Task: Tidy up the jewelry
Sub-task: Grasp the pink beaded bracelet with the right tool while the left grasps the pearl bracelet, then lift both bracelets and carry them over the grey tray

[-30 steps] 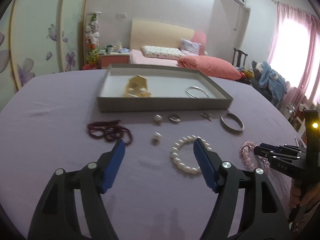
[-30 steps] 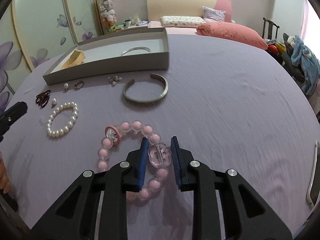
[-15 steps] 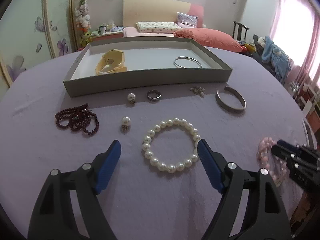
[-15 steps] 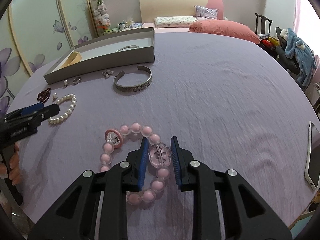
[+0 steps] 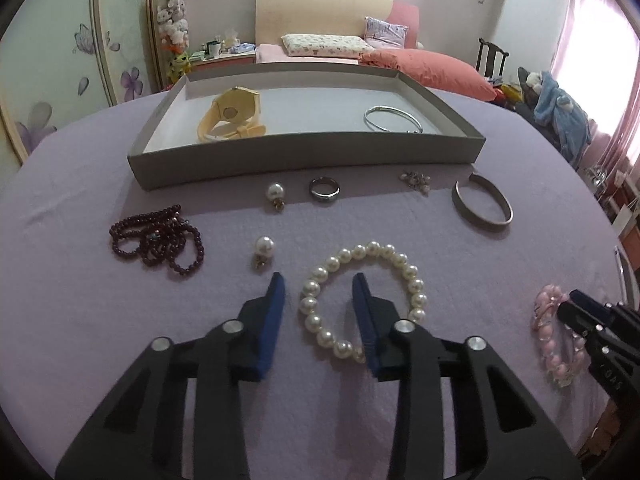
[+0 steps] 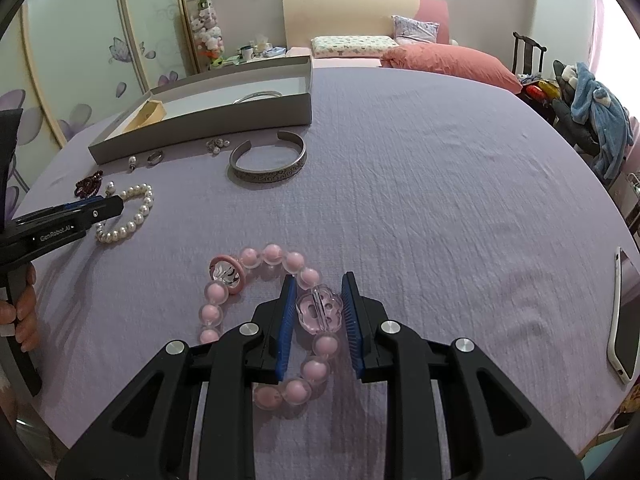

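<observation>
My left gripper point(image 5: 319, 285) is open and straddles the near left arc of the white pearl bracelet point(image 5: 400, 262), which lies on the purple cloth; its right finger stands inside the loop. My right gripper point(image 6: 319, 283) is shut on the pink bead bracelet point(image 6: 272, 254), pinching its clear pink flower bead point(image 6: 319, 312); the bracelet rests on the cloth. It also shows in the left wrist view point(image 5: 550, 334). The grey tray point(image 5: 304, 156) holds a yellow watch point(image 5: 234, 114) and a thin silver bangle point(image 5: 392, 118).
Before the tray lie two pearl earrings point(image 5: 275, 193), a dark ring point(image 5: 324, 189), a small silver cluster point(image 5: 416, 179), a silver cuff point(image 5: 482, 208) and dark red beads point(image 5: 158, 238). A phone point(image 6: 622, 316) lies at the table's right edge.
My left gripper moved forward onto the pearl bracelet and narrowed its jaws around the near left arc. My right gripper stayed clamped on the pink flower bead.
</observation>
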Motion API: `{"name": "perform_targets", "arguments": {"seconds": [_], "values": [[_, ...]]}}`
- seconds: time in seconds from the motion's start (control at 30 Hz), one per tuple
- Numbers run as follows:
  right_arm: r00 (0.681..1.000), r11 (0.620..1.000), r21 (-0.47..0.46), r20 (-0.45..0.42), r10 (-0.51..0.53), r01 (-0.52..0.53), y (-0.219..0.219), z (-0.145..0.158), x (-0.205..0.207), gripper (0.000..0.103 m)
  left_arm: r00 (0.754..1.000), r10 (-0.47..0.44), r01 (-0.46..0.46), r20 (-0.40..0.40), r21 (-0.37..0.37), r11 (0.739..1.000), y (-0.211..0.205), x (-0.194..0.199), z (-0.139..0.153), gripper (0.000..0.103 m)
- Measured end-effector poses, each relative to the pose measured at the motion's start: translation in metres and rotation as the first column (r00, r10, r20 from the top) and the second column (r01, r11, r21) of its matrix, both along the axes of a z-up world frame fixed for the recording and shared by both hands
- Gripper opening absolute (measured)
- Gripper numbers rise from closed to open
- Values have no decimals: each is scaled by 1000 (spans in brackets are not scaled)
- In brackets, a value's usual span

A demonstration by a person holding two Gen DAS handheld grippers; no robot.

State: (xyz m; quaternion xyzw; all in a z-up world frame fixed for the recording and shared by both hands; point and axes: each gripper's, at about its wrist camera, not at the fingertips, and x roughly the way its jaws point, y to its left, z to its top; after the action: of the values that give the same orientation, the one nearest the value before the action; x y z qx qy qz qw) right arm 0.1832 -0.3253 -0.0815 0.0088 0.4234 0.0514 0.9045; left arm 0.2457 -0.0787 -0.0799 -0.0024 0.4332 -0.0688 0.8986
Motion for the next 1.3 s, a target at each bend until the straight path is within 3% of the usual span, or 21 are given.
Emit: {"name": "perform_targets", "arguments": {"seconds": [0.13, 0.37, 0.47, 0.63, 0.93, 1.3], "values": [[1000, 1000, 4, -2, 1, -1, -1, 0, -2, 26, 1000, -9, 9, -1, 19, 1000, 0, -1, 0, 11], [1000, 1000, -4, -5, -2, 2, -5, 0, -6, 32, 1000, -25, 25, -1, -14, 1000, 6, -3, 0, 10], [1000, 1000, -21, 1, 2, -2, -3, -1, -7, 24, 1000, -30, 30, 1, -24, 999, 9, -5, 0, 10], [1000, 1000, 10, 5, -7, 7, -7, 1, -7, 24, 999, -31, 34, 43, -55, 998, 18, -17, 9, 10], [986, 995, 88, 162, 38, -53, 0, 35, -16, 24, 980, -4, 30, 199, -126, 992, 50, -59, 53, 10], [962, 983, 137, 263, 80, -119, 19, 58, -20, 24, 953, 93, -45, 290, -167, 985, 90, -95, 86, 10]]}}
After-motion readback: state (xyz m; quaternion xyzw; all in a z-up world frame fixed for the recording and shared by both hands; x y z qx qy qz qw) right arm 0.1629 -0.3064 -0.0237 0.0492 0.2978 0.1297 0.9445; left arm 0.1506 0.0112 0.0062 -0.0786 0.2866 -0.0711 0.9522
